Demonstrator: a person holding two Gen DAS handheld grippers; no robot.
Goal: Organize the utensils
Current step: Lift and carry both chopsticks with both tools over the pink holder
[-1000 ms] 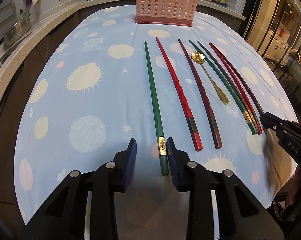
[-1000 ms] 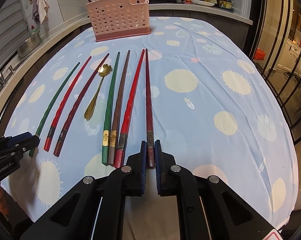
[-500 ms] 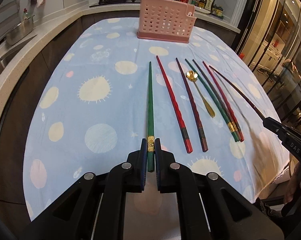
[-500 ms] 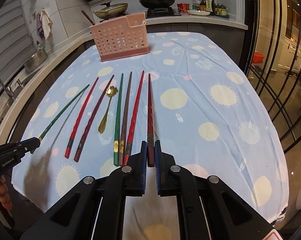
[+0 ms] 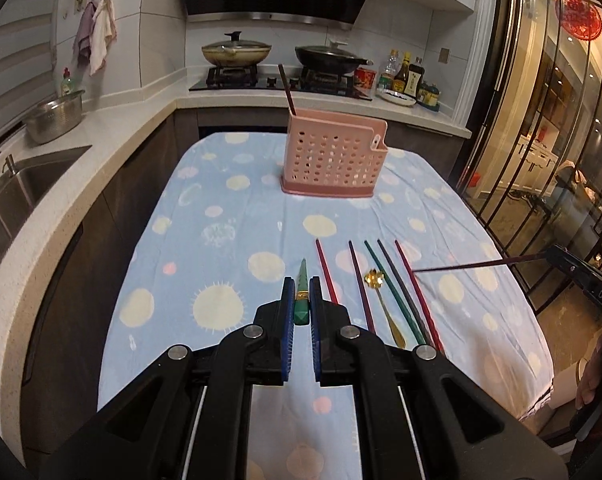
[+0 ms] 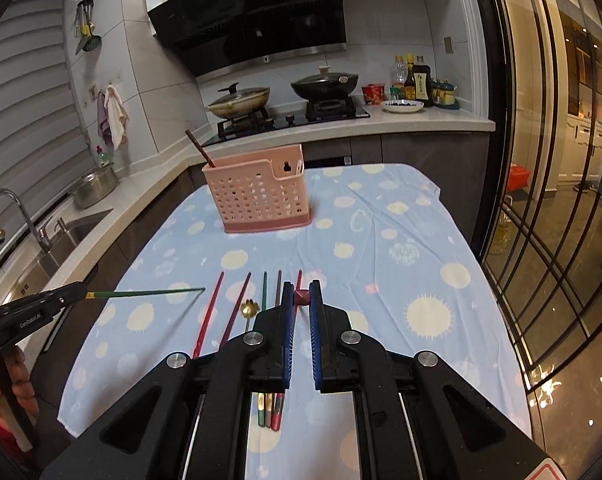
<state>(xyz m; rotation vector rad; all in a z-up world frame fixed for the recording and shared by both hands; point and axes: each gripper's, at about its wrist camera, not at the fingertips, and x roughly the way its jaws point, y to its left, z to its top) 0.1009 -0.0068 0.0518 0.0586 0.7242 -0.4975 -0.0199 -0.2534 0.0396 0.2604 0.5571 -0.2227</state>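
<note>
Left wrist view: our left gripper [image 5: 302, 300] is clamped on the butt end of a green chopstick [image 5: 302, 296], which points straight ahead toward the pink perforated holder [image 5: 333, 160] standing at the far end of the spotted tablecloth [image 5: 221, 248]. One dark chopstick [image 5: 287, 90] leans out of the holder's left corner. On the cloth, nearer us than the holder, lie five loose chopsticks and a gold spoon [image 5: 383, 304]. Off to the right of the holder, our right gripper [image 5: 557, 254] holds a maroon chopstick [image 5: 461, 267] in the air.

Right wrist view: the right gripper [image 6: 301, 298] pinches the maroon chopstick [image 6: 301, 297] end-on – only its square butt shows between the pads. The holder [image 6: 257, 196] stands straight ahead. To its left, the left gripper [image 6: 75, 294] carries the green chopstick [image 6: 145, 292] level above the cloth.

We judge both sticks are lifted and in transit. Next, each must be tipped upright over the holder's open top and lowered in – without the sticks crossing.
</note>
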